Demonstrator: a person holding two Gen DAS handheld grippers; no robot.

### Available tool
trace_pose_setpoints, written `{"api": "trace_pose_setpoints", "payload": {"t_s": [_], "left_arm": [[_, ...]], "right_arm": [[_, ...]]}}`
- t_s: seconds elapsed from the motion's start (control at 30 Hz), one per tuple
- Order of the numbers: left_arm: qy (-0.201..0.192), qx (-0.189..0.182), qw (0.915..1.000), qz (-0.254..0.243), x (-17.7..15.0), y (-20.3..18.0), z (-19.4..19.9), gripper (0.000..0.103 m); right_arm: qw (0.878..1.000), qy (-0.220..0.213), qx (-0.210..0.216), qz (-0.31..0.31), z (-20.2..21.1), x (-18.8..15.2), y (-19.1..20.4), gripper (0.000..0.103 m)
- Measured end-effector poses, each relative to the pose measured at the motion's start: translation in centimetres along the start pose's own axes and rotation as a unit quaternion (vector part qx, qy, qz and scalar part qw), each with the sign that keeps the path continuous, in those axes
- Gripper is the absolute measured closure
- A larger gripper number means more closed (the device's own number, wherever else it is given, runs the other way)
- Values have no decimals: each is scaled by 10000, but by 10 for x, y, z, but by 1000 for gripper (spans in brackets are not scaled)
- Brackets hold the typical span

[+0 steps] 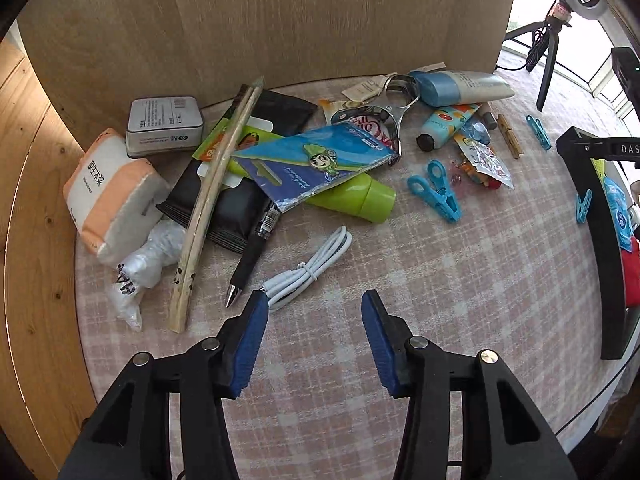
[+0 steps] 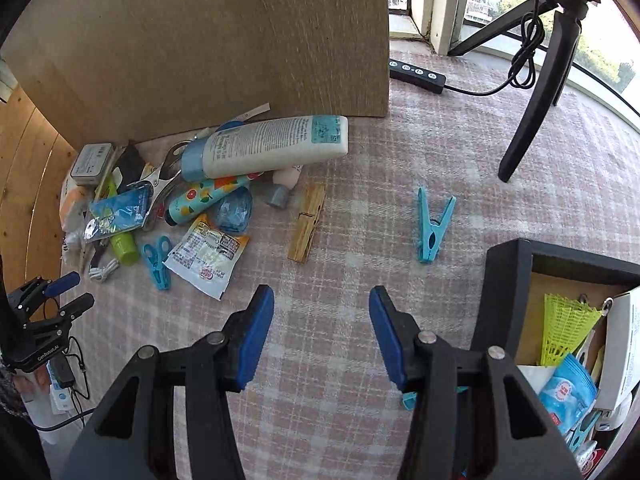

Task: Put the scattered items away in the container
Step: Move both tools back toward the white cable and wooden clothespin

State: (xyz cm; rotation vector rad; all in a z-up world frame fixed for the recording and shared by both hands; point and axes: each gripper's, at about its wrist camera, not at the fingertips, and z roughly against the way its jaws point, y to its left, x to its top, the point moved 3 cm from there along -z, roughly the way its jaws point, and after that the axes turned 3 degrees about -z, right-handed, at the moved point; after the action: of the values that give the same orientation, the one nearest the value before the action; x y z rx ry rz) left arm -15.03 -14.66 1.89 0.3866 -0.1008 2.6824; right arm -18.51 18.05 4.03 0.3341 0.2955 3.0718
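My left gripper point(image 1: 314, 300) hangs open over the checked cloth, nothing between its blue pads. A coiled white cable point(image 1: 308, 268) lies just past its left fingertip, with a black pen point(image 1: 256, 248) and chopsticks point(image 1: 212, 200) beside it. Behind them is a heap with a green bottle point(image 1: 360, 200) and a blue peg point(image 1: 436, 192). My right gripper point(image 2: 322, 294) is open and empty above bare cloth. Ahead of it lie a wooden peg point(image 2: 308, 228), a blue peg point(image 2: 432, 224) and a snack packet point(image 2: 208, 256). The black container point(image 2: 504, 280) at lower right holds several items.
A cardboard board point(image 1: 280, 20) stands behind the heap and a wooden wall point(image 1: 36, 200) curves along the left. A black tripod point(image 2: 536, 92) and a wired remote point(image 2: 418, 72) sit at the back right. Another blue peg point(image 2: 410, 400) lies under my right gripper.
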Motion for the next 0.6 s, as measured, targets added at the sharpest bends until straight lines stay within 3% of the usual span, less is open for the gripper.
{"api": "trace_pose_setpoints", "payload": {"t_s": [0.3,0.4,0.6], "left_arm": [[133,3,9980,-618,15,-14,-22,64],[176,-62,9975,-685,17,-14,-29,68],[187,-72,9960,-872,17,-16,-31,68]], "right_arm": [[9998,150,-22,-108,-19,30,9,59],[9997,192,-42,-153,-25,38,10,59],[9993,267,-92,-263,-38,51,9,60]]}}
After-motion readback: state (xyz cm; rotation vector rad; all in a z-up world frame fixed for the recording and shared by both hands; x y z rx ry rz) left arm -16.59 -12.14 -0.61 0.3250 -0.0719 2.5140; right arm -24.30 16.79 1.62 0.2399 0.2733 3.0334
